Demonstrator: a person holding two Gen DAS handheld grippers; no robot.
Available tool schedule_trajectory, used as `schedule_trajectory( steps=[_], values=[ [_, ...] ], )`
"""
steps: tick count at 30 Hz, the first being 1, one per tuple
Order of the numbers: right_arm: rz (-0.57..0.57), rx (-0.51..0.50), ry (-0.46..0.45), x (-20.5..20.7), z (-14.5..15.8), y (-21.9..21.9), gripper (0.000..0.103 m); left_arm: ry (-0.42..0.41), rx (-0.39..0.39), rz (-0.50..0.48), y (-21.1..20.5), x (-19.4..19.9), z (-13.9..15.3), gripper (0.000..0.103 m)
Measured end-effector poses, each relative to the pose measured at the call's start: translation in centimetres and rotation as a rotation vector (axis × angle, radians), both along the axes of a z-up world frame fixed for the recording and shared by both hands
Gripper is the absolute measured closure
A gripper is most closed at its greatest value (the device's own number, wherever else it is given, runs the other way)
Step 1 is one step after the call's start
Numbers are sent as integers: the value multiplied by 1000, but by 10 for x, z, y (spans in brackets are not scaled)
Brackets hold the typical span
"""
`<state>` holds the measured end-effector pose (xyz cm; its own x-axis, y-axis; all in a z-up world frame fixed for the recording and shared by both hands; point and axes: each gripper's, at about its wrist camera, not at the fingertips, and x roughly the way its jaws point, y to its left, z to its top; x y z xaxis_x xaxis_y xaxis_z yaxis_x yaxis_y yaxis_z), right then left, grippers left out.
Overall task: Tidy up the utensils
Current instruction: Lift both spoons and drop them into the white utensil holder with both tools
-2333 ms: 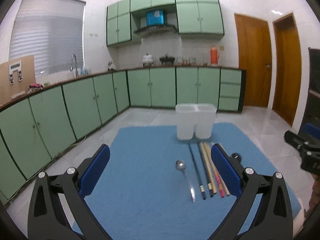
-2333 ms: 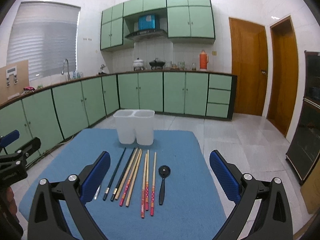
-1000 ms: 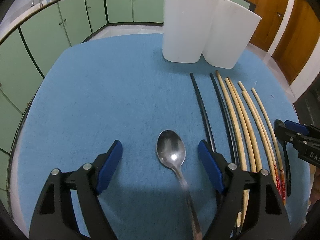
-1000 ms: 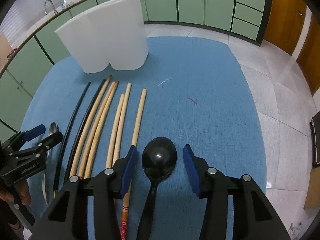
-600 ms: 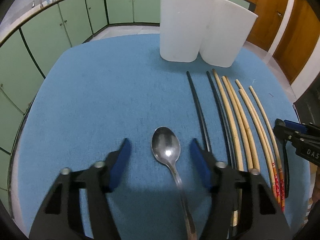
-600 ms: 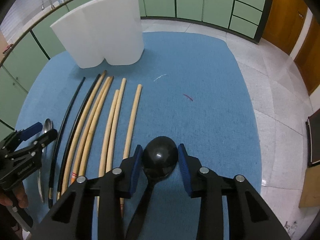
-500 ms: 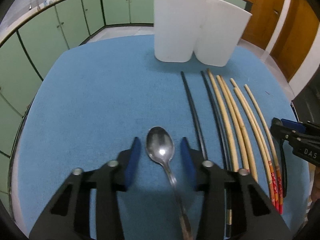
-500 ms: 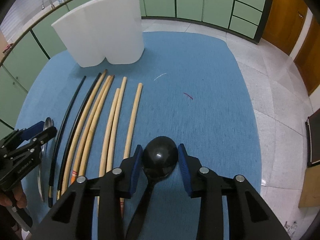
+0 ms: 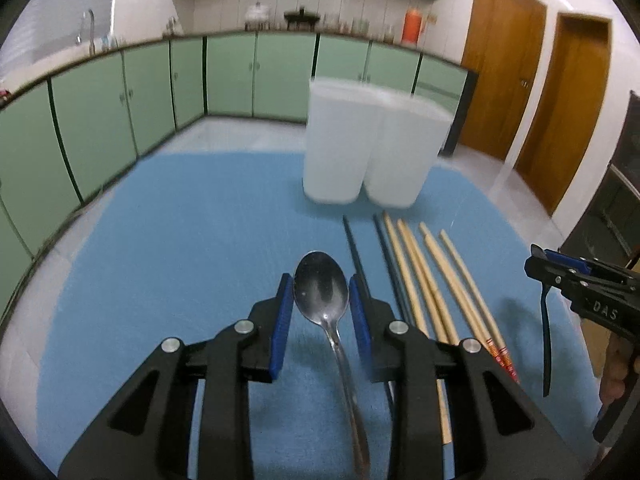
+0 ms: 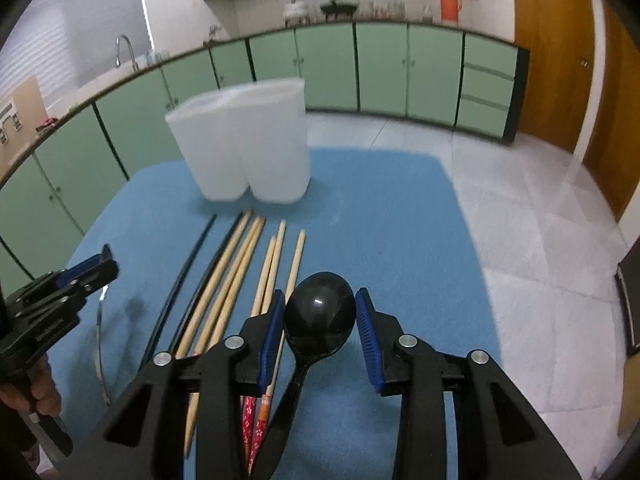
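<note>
Metal spoon (image 9: pixel 322 294) sits pinched by its bowl in the left gripper (image 9: pixel 321 300), blue pads (image 9: pixel 283 312) pressed against both sides, handle trailing back toward the camera above the blue mat (image 9: pixel 180 240). Over on the right, the right gripper (image 10: pixel 320 316) has its jaws closed on the round bowl of the black spoon (image 10: pixel 319 320), handle running back under the gripper body. From the left wrist view that black spoon's handle hangs down clear of the mat, so it looks lifted, though the blur makes the gap hard to judge. Between the two spoons lie the chopsticks: a black pair (image 10: pixel 188 276) on the left, then the pale wooden chopsticks (image 10: pixel 236 264) fanned side by side, their red patterned ends (image 10: pixel 252 420) near the right gripper. All point toward the far end of the mat, where the white twin-compartment holder (image 10: pixel 244 148) stands upright, just beyond the chopstick tips. Green cabinets (image 10: pixel 380 72) curve around the back of the kitchen, an orange flask (image 10: pixel 450 2) on the counter, wooden doors (image 9: pixel 540 92) at far right.
</note>
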<state>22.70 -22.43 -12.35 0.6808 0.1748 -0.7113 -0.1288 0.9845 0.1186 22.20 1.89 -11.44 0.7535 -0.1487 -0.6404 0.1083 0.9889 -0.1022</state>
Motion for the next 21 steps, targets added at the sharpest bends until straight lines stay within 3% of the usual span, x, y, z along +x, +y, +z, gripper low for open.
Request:
schedule_trajectory(
  steps=[11,21],
  values=[
    [-8,6,-195,-11,43,-4,68,-204,-13,4,-1,-14,35,76],
    [-24,40,-340,19,84,-4,68,-339,-69,39,5,12,80,76]
  ],
)
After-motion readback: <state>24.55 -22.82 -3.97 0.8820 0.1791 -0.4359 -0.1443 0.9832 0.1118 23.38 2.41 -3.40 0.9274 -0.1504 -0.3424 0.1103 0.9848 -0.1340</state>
